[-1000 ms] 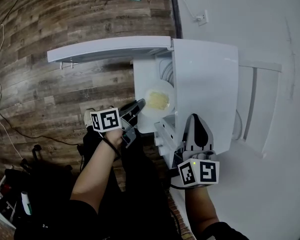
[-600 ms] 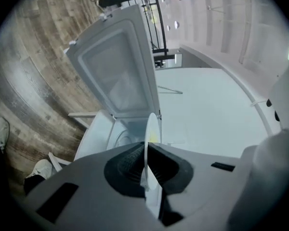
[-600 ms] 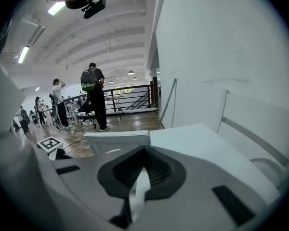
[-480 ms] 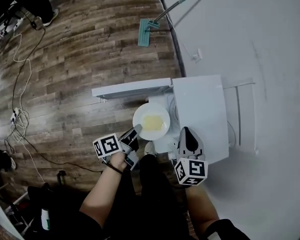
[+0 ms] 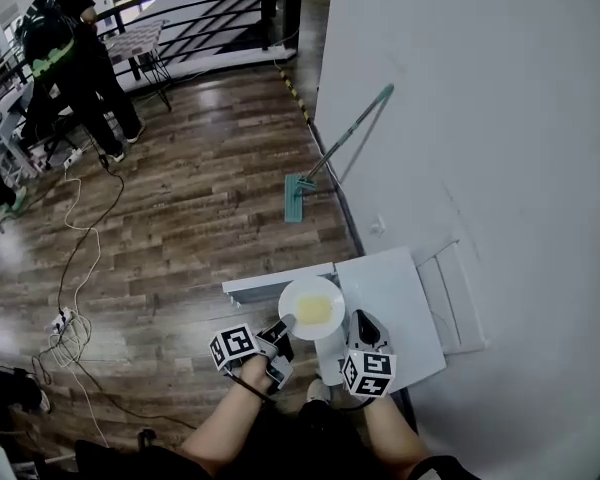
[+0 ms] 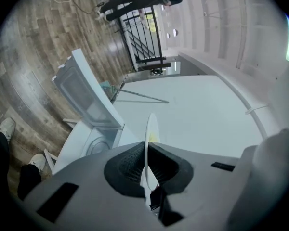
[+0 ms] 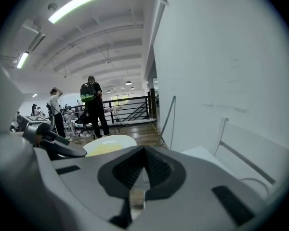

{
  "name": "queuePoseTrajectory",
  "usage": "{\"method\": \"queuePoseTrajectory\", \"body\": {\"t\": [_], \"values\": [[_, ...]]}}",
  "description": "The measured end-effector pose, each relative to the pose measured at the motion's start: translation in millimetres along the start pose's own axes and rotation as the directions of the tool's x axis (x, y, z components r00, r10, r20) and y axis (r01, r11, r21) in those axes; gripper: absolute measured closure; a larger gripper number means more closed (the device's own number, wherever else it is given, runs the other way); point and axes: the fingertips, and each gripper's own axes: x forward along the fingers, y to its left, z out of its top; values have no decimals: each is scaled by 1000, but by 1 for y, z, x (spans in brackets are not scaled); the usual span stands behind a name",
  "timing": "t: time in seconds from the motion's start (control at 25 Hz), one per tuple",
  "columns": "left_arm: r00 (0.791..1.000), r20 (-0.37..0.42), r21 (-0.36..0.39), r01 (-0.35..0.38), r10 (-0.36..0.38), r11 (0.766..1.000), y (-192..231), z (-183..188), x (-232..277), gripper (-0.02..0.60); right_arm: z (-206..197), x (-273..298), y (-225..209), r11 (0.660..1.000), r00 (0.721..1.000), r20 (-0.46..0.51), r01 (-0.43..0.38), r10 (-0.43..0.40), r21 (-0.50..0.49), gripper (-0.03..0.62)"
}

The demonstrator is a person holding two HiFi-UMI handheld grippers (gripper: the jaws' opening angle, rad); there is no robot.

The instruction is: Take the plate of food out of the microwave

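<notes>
- Now the plate (image 5: 312, 308) is clear of the microwave (image 5: 395, 303): a second ago it lay inside the cavity and half a second ago it was passing the opening; at this moment it hangs in the lower middle of the head view, in front of the oven's open side
- Meanwhile the head view has pulled far back, so the oven and both grippers look small near the bottom edge
- The left tongs (image 5: 283, 330) pinch the plate's near rim, as they did through the pull; in the left gripper view the plate shows edge-on, a thin white line clamped between the dark ribbed pads (image 6: 126, 162)
- The yellow food (image 5: 315, 311) lies in the middle of the plate, and the plate looks roughly level from above
- The right tongs (image 5: 362, 323) are pressed together on nothing; they sit just right of the plate over the oven's top and carry none of the load
- The door (image 5: 270, 288) stands open at the plate's left
- By my judgement the removal itself is as good as done; what remains is a place to set the plate down
- One caution: the plate hangs from a single grip on one rim, so it could tip and let the food slide
</notes>
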Motion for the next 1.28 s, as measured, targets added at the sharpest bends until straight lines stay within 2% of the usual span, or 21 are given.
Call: {"method": "queuePoseTrajectory", "body": {"t": [0.16, 0.28, 0.4, 0.64, 1.0, 1.12, 1.28], "values": [[998, 49, 49, -33, 30, 998, -36, 15, -4, 572, 37, -2, -3, 999, 998, 58, 21, -23, 33, 588], [996, 80, 32, -42, 39, 999, -57, 27, -8, 571, 63, -2, -2, 997, 995, 84, 44, -50, 66, 588], [995, 95, 12, -18, 17, 1000, -78, 30, -7, 572, 83, 0, 0, 997, 993, 112, 28, -35, 69, 588], [993, 117, 34, 31, -35, 999, -111, 37, -3, 571, 108, 9, 5, 998, 988, 154, -21, 11, 67, 588], [989, 140, 15, 52, -54, 999, -119, 53, -7, 571, 130, 5, 19, 998, 979, 203, -32, 23, 45, 588], [989, 136, -16, 57, -55, 998, -115, 55, -12, 571, 130, 5, 26, 999, 979, 201, -30, 22, 38, 588], [990, 129, -15, 54, -52, 998, -111, 55, -15, 571, 127, 6, 31, 999, 981, 194, -32, 24, 36, 588]]}}
